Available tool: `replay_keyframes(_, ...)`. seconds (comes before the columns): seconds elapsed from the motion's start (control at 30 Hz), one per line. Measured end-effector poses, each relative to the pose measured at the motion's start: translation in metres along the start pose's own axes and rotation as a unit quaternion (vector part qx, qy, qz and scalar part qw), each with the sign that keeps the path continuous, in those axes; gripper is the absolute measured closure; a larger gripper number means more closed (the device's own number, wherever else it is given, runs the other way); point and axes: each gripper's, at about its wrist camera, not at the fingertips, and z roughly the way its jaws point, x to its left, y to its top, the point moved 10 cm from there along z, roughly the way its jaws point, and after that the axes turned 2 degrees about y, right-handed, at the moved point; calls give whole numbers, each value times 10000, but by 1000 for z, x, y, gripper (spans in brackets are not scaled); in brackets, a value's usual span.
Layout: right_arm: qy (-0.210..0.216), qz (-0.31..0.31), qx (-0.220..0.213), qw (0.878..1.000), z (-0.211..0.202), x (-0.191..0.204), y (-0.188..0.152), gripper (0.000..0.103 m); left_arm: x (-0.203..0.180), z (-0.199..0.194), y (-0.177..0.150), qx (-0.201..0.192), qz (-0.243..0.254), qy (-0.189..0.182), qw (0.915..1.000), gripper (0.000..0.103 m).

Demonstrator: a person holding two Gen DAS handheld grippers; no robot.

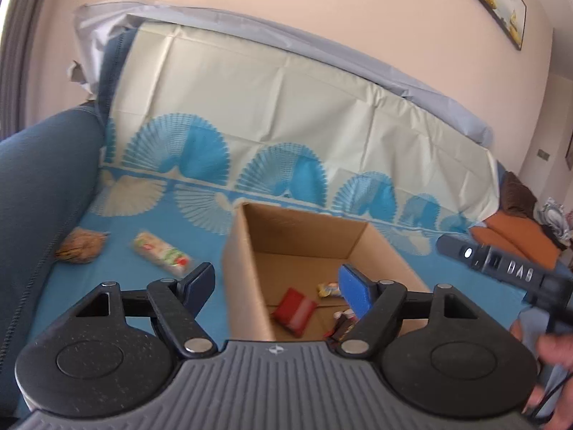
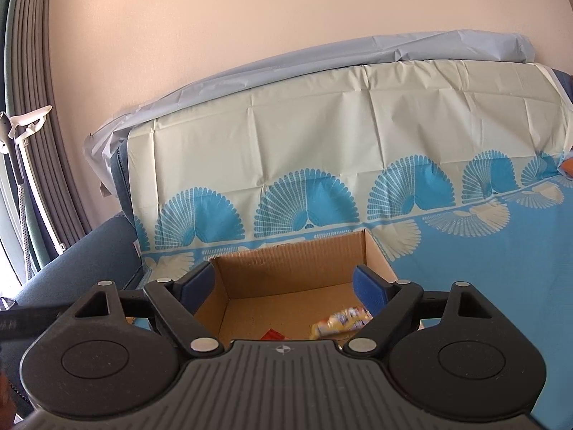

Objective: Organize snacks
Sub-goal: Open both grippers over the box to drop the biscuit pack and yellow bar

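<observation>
My left fingers (image 1: 275,283) are standing wide apart with nothing between them, hovering over the near edge of the open cardboard box (image 1: 247,251), which is sitting on the blue-and-cream patterned sheet (image 1: 272,114) covering the sofa (image 1: 43,179). Down inside the box, a red packet (image 1: 294,310) is lying on the floor just below and between my left fingertips, a small yellow packet (image 1: 328,289) is resting right beside the blue pad of one finger, and a dark wrapper (image 1: 342,326) is peeking out close under that same finger. Off to the left of the box, well outside my fingers, a clear-wrapped snack (image 1: 162,253) is lying on the sheet, with a brown bun-like snack (image 1: 81,248) further left near the sofa arm.

My right fingers (image 2: 286,285) are spread wide too, holding nothing, poised above the box (image 2: 297,261). A yellow packet (image 2: 340,322) is lying on the box floor just under my right-side finger, and a red scrap of a packet (image 2: 272,333) is showing at the near edge.
</observation>
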Motion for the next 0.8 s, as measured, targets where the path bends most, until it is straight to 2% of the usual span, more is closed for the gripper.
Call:
replay_keyframes(0.3, -111, -71, -61, 9999, -3, 11, -2, 17, 31, -51, -27, -65, 5, 46, 10000, 19)
replay_keyframes(0.4, -157, -77, -208, 9996, -12, 17, -3, 15, 41, -66, -48, -77, -63, 28, 9999, 19)
replay_keyframes(0.5, -179, 65, -402, 9990, -26, 24, -3, 9, 50, -79, -82, 189, -196, -42, 9996, 21)
replay_keyframes(0.57, -190, 174, -545, 9982, -37, 28, -4, 7, 55, -87, -97, 397, -262, -25, 9989, 37)
replay_keyframes(0.6, -225, 204, -641, 9975, -42, 30, -5, 7, 57, -91, -96, 459, -359, -44, 9983, 51)
replay_keyframes(0.63, -270, 225, -714, 9968, -47, 32, -6, 6, 55, -98, -88, 378, -398, -107, 9984, 58)
replay_keyframes(0.73, -296, 303, -803, 9959, -54, 36, -8, 6, 44, -121, -70, -126, -85, -249, 9996, 67)
replay_keyframes(0.8, -180, 334, -752, 9964, -53, 40, -11, 6, 38, -122, -73, -119, 24, -321, 9994, 80)
